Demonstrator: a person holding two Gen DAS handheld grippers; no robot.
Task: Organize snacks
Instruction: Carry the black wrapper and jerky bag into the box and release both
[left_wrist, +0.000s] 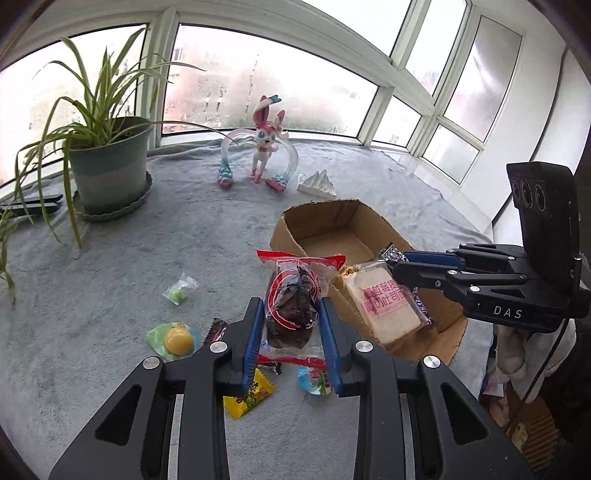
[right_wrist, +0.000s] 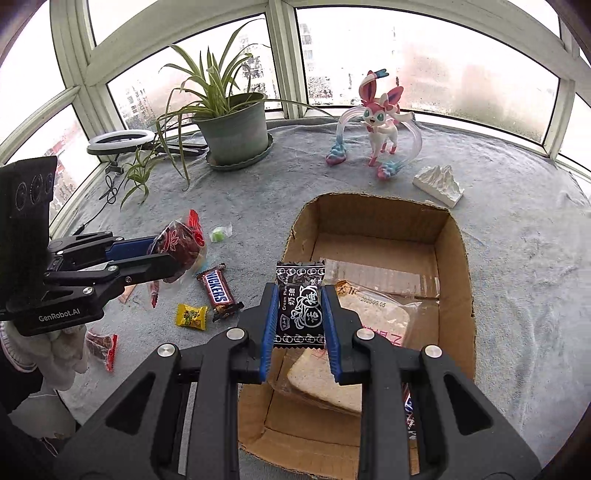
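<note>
The right gripper (right_wrist: 300, 314) is nearly closed, its blue pads pinching a black plum candy (right_wrist: 300, 301) above the cardboard box (right_wrist: 452, 236), where a wrapped toast slice (right_wrist: 354, 332) already lies. The left gripper (left_wrist: 291, 321), as narrow, clamps a red-wrapped dark snack (left_wrist: 295, 299) just beside the box's left wall. Both are in the carrying step; next, I judge, each must release over the box, leaving 5 or so snacks, the Snickers bar (right_wrist: 218, 291) among them, on the grey cloth (left_wrist: 129, 251).

Left wrist view: from above the table's near edge, close, angled down toward the window edge. Right wrist view: likewise, directly over the cardboard box (right_wrist: 452, 254). Shared: cardboard box (left_wrist: 332, 218), potted plant (left_wrist: 107, 162), figurine (left_wrist: 264, 144), and each other's hand-held gripper.
</note>
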